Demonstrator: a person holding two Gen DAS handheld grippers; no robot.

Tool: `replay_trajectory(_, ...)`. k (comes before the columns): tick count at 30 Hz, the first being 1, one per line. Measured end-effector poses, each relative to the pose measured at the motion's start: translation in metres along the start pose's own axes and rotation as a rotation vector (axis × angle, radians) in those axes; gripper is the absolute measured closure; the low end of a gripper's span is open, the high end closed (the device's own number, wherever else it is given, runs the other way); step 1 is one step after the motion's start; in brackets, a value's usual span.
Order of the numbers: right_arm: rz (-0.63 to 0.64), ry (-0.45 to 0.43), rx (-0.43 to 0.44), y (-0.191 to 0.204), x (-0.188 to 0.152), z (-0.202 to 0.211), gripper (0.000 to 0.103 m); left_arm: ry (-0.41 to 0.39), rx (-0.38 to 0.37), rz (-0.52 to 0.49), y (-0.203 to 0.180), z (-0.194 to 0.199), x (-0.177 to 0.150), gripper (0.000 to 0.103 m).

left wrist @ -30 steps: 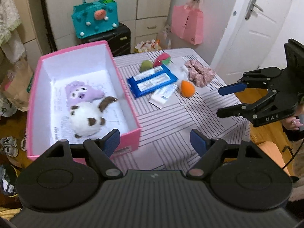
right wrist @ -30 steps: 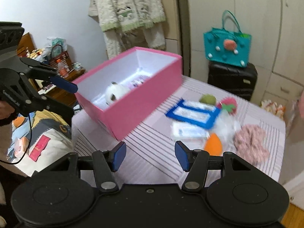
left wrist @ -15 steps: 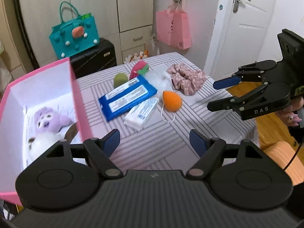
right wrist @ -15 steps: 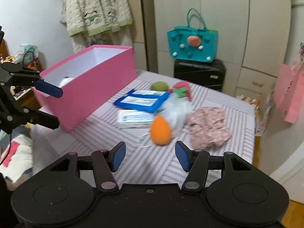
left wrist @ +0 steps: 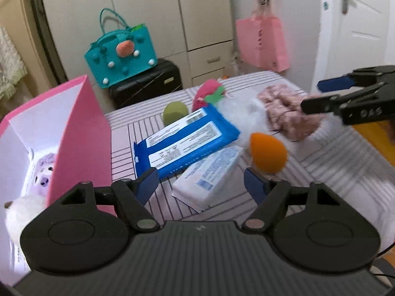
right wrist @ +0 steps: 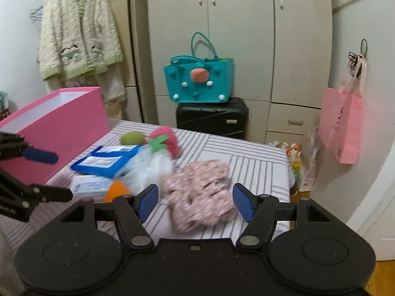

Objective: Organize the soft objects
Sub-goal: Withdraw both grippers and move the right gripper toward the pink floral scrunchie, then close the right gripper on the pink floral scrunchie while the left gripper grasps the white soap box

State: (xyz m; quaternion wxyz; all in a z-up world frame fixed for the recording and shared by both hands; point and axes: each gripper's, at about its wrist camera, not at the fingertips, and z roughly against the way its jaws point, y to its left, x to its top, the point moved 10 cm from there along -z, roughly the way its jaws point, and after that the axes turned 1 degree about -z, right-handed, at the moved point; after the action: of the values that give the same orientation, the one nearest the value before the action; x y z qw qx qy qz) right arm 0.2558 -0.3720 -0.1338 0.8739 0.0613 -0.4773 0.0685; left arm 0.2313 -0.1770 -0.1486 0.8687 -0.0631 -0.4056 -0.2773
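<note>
A pink box (left wrist: 81, 133) (right wrist: 59, 120) stands at the table's left and holds a purple plush (left wrist: 44, 172) and a white plush (left wrist: 24, 212). On the striped table lie an orange sponge (left wrist: 267, 153) (right wrist: 116, 193), a green sponge (left wrist: 174, 112) (right wrist: 132, 138), a red strawberry plush (left wrist: 208, 92) (right wrist: 166, 140), a white fluffy thing (left wrist: 243, 116) (right wrist: 153, 165) and a pink floral scrunchie (left wrist: 284, 113) (right wrist: 200, 192). My left gripper (left wrist: 201, 183) is open, low over the white packet. My right gripper (right wrist: 195, 201) is open, just above the scrunchie.
A blue wipes pack (left wrist: 185, 143) and a white packet (left wrist: 207, 175) lie mid-table. A teal bag (right wrist: 198, 79) sits on a black suitcase (right wrist: 212, 118) behind the table. A pink paper bag (right wrist: 342, 125) hangs on the right wall. A door (left wrist: 358, 29) is at the right.
Both grippers moved forward and to the right over the table. The left one left the pink box and came near the packets and orange sponge. The right one came over the scrunchie.
</note>
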Motion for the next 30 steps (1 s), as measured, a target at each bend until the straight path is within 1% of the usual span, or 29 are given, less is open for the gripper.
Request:
replay_trajectory(4, -0.015, 0.010, 0.004, -0.009, 0.001, -0.019, 0.028, 0.045, -0.001, 0.025, 0.004, -0.020, -0.004, 0.033)
replay_trajectory(9, -0.041, 0.044, 0.019, -0.017, -0.002, -0.040, 0.027, 0.094, -0.054, 0.062, 0.002, -0.035, -0.009, 0.033)
replay_trajectory(11, -0.054, 0.059, 0.034, -0.018, -0.003, -0.047, 0.026, 0.101, -0.062, 0.079, 0.002, -0.040, -0.010, 0.033)
replay_trajectory(14, -0.073, 0.081, 0.060, -0.018, -0.007, -0.054, 0.026, 0.098, -0.064, 0.079, 0.002, -0.044, -0.012, 0.033)
replay_trajectory(19, -0.072, 0.109, 0.099, -0.011, -0.015, -0.057, 0.027, 0.054, -0.064, 0.074, 0.002, -0.046, -0.010, 0.033)
replay_trajectory(20, -0.061, 0.112, 0.091, -0.009, -0.016, -0.057, 0.029, 0.048, -0.064, 0.071, 0.001, -0.046, -0.010, 0.033)
replay_trajectory(22, -0.038, 0.108, 0.052, -0.009, -0.018, -0.056, 0.047, 0.036, -0.071, 0.068, -0.001, -0.043, -0.011, 0.041)
replay_trajectory(23, -0.035, 0.106, 0.037, -0.009, -0.018, -0.054, 0.051, 0.033, -0.070, 0.064, -0.002, -0.042, -0.012, 0.043)
replay_trajectory(24, -0.035, 0.106, 0.030, -0.007, -0.019, -0.052, 0.062, 0.030, -0.071, 0.060, -0.003, -0.041, -0.012, 0.046)
replay_trajectory(25, -0.041, 0.108, 0.031, -0.007, -0.021, -0.050, 0.074, 0.028, -0.072, 0.056, -0.004, -0.039, -0.013, 0.049)
replay_trajectory(28, -0.052, 0.110, 0.018, -0.004, -0.025, -0.044, 0.081, 0.036, -0.082, 0.058, -0.005, -0.034, -0.015, 0.057)
replay_trajectory(30, -0.055, 0.111, 0.005, -0.002, -0.028, -0.038, 0.082, 0.048, -0.099, 0.046, -0.009, -0.028, -0.019, 0.062)
